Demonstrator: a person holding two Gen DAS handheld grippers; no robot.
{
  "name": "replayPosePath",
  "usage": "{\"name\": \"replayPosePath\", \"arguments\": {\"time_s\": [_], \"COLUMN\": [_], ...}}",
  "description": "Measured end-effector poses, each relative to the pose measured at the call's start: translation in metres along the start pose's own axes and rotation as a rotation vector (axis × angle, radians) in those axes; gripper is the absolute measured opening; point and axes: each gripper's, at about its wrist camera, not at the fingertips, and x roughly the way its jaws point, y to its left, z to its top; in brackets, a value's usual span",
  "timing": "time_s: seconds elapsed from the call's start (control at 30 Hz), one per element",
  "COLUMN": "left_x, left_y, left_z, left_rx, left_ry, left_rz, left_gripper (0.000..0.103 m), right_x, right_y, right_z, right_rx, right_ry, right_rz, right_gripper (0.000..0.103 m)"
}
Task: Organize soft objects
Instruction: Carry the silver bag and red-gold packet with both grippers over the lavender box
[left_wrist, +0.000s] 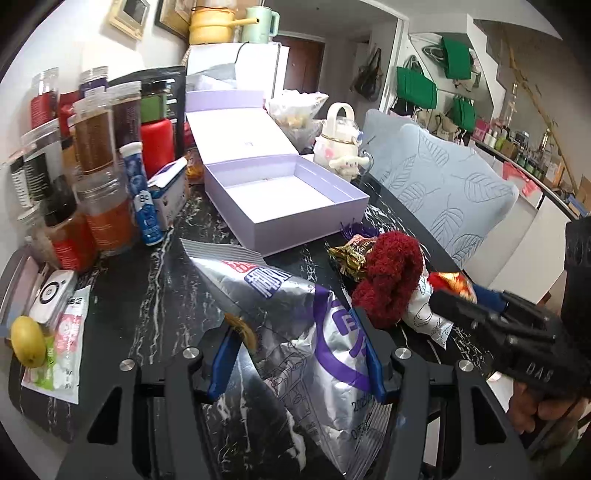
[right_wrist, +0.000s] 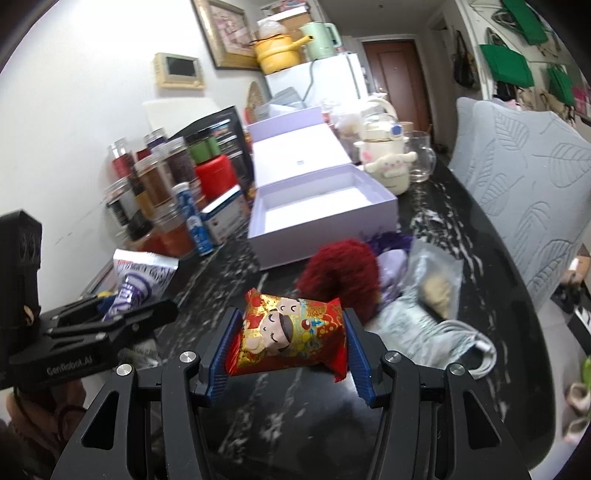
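Judging by the empty lilac box (left_wrist: 284, 199) at twelve o'clock, we have packed nothing yet. Our left gripper (left_wrist: 299, 354) clamps the silver snack bag (left_wrist: 295, 325); our right gripper (right_wrist: 288, 343) pinches the red packet (right_wrist: 288, 328). The red scrunchie (left_wrist: 388, 277) waits at two o'clock.

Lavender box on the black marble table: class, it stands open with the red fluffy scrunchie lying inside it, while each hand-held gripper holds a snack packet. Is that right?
Not quite. The lavender box is open but empty, as the right wrist view shows. The red fluffy scrunchie lies on the table in front of the box. The rest stands: the left hand-held gripper holds a silver packet, the right hand-held gripper a red one.
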Motion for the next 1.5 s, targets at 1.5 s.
{"name": "replayPosePath", "arguments": {"time_s": [1.5], "left_x": [0.003], "left_y": [0.034], "left_z": [0.101], "left_rx": [0.020], "left_ry": [-0.183], "left_rz": [-0.004], "left_gripper": [0.057], "right_x": [0.042], "right_y": [0.025], "right_z": [0.097], "right_rx": [-0.139], "right_ry": [-0.057], "right_rz": [0.018], "right_gripper": [0.054]}}
